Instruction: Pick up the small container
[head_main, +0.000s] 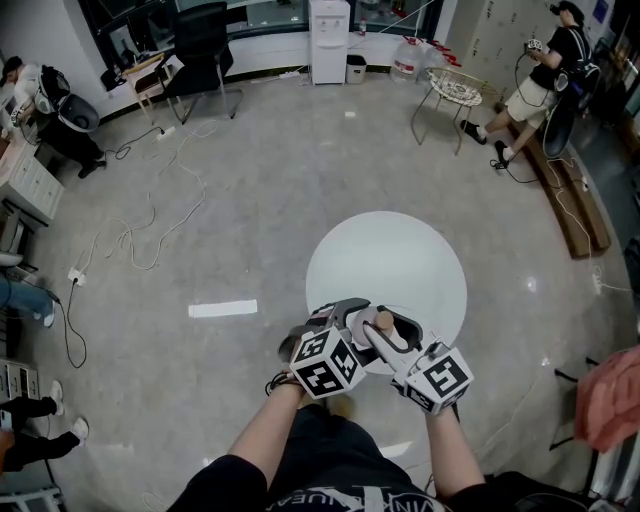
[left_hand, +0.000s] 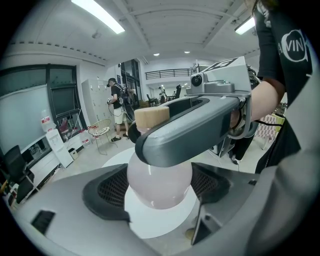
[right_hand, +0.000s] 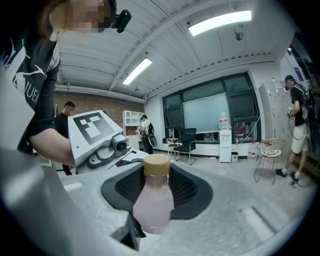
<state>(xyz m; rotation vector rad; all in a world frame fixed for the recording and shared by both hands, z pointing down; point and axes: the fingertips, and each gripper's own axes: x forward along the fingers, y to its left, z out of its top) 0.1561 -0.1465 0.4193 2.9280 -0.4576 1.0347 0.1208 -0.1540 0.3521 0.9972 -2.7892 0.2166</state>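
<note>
The small container is a pale pink bottle (left_hand: 159, 180) with a tan cap (head_main: 384, 320), held in the air over the near edge of the round white table (head_main: 385, 260). My left gripper (left_hand: 157, 189) is shut on the bottle's round body, which sits wedged between both black pads (left_hand: 97, 195). My right gripper (right_hand: 152, 202) is shut on the same bottle (right_hand: 152, 205) from the other side, and its grey jaw lies across the bottle's shoulder in the left gripper view. In the head view the left gripper (head_main: 345, 315) and right gripper (head_main: 392, 328) meet tip to tip.
Loose cables (head_main: 150, 230) and a white strip (head_main: 222, 309) lie on the grey floor to the left. At the back are a wire chair (head_main: 447, 95), a black office chair (head_main: 200, 50) and a water dispenser (head_main: 328, 40). A person (head_main: 540, 80) stands by a wooden bench (head_main: 575, 210).
</note>
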